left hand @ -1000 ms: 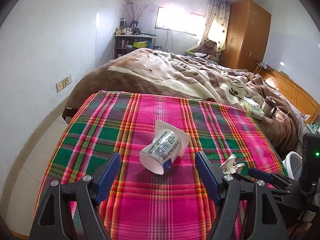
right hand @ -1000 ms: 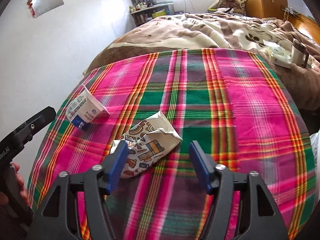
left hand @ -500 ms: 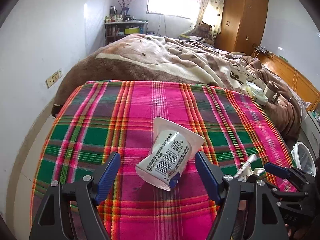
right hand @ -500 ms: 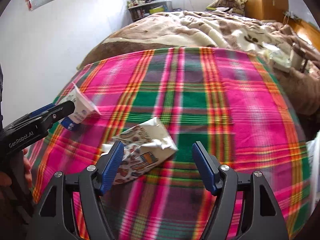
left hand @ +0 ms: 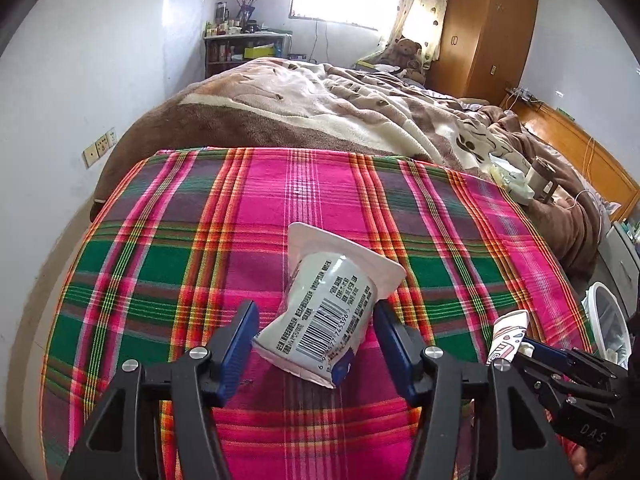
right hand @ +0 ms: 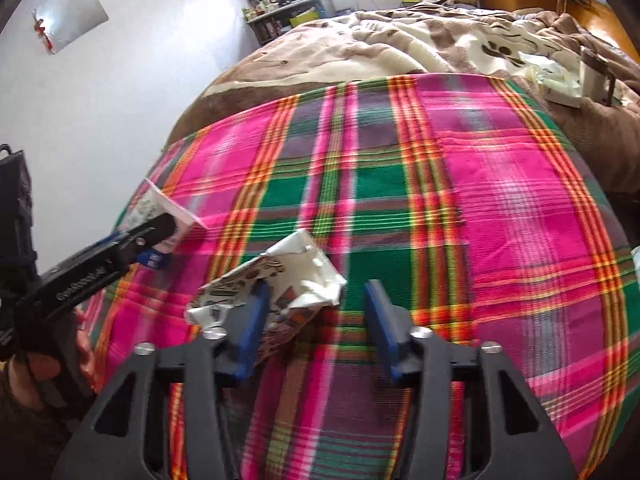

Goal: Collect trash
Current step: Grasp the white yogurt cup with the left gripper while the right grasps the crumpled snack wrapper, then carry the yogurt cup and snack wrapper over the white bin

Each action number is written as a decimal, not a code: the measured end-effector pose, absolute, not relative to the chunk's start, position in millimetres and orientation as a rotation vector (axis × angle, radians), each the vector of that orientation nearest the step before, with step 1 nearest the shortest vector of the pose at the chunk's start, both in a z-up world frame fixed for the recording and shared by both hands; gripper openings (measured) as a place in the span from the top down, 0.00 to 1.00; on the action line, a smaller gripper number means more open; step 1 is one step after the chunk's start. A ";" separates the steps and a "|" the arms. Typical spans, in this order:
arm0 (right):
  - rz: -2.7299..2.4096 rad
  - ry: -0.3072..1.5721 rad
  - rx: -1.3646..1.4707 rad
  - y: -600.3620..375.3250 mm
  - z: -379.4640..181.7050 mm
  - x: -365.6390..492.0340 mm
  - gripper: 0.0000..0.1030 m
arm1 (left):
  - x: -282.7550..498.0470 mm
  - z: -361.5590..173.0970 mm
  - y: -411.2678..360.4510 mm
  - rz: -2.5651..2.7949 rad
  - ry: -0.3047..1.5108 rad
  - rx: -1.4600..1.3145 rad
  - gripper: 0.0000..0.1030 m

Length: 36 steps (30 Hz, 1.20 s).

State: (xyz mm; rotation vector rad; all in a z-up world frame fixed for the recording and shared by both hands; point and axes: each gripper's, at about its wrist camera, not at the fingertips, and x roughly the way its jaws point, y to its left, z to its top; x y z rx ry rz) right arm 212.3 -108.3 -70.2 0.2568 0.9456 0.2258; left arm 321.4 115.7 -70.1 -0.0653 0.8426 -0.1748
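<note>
A white yogurt cup [left hand: 320, 312] with a barcode lies on its side on the pink and green plaid cloth [left hand: 320, 184]. My left gripper [left hand: 316, 332] straddles it. The jaws are closing, and both blue pads [left hand: 240, 340] touch the cup's sides. In the right wrist view a crumpled printed paper carton [right hand: 296, 276] lies on the cloth. My right gripper [right hand: 316, 320] is closing over it: the left pad [right hand: 252, 320] overlaps the paper, while the right pad stands clear of it. The left gripper [right hand: 132, 240] and the yogurt cup [right hand: 160, 208] also show at the left there.
Beyond the plaid cloth lies a bed under a brown and cream blanket [left hand: 340, 112], with a tissue pack and a mug [left hand: 536, 176] on it. A white bin [left hand: 608, 320] stands off the cloth's right edge. A hand [right hand: 36, 364] holds the left tool.
The left gripper came forward and down around the yogurt cup and its jaws narrowed onto it. The right jaws narrowed over the paper carton, which crumpled a little.
</note>
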 end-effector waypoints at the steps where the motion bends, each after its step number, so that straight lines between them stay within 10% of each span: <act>1: 0.225 0.943 0.249 -106.8 -69.4 211.8 0.66 | 320.1 -69.8 114.7 -0.175 0.841 -0.061 0.43; 9: 0.277 0.911 0.251 -107.1 -65.2 204.0 0.83 | 300.3 -60.4 112.5 -0.178 0.803 -0.078 0.44; 36: 0.061 0.657 0.161 -201.1 7.1 121.9 0.84 | 186.8 10.5 19.1 -0.278 0.650 -0.030 0.44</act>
